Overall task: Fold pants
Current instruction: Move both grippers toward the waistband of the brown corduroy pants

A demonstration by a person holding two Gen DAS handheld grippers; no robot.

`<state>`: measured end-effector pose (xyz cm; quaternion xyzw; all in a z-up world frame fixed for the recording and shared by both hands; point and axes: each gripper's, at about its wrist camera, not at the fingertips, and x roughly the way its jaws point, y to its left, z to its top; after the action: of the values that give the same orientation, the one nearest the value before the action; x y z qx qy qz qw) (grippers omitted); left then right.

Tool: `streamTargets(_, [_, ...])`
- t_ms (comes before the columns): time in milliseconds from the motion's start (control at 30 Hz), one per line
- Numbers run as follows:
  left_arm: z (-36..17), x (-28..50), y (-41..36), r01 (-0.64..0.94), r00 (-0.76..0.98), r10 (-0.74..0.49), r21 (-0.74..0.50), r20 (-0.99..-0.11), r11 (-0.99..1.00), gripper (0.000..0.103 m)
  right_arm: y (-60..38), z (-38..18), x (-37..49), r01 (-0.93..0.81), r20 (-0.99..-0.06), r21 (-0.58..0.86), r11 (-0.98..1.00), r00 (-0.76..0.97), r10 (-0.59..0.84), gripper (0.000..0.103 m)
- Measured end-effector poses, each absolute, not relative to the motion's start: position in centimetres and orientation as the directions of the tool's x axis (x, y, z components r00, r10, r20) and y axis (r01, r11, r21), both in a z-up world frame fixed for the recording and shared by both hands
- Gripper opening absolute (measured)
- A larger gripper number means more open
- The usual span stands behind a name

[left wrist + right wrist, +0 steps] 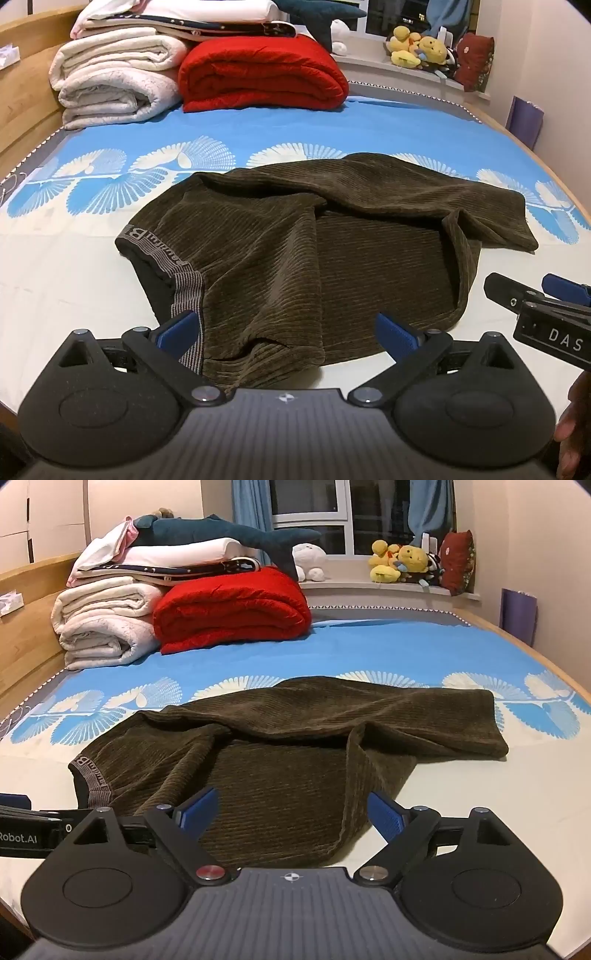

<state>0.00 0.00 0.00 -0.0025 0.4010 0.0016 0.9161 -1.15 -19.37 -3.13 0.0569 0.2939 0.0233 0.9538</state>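
Observation:
Dark olive corduroy pants (314, 236) lie rumpled on the bed, with the grey striped waistband (184, 291) at the near left and one leg running far right. They also show in the right wrist view (295, 746). My left gripper (288, 328) is open, its blue pads on either side of the pants' near edge by the waistband. My right gripper (291, 808) is open over the near edge of the nearer leg. The right gripper also shows at the right edge of the left wrist view (546, 306).
The bed has a blue and white patterned sheet (369, 125). Folded white quilts (110, 81) and a red blanket (258, 74) are stacked at the far left. Plush toys (402, 563) sit on the window sill. A wooden bed rail (22, 110) runs along the left.

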Motion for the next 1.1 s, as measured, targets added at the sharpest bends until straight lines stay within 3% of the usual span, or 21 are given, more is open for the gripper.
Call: streamTargets(1100, [-0.59, 0.35, -0.52, -0.004, 0.677, -0.007, -0.013, -0.736, 1.0, 0.102, -19.18, -3.43, -1.15, -0.01, -0.563, 0.106, 0.994, 0.823, 0.069, 0.089])
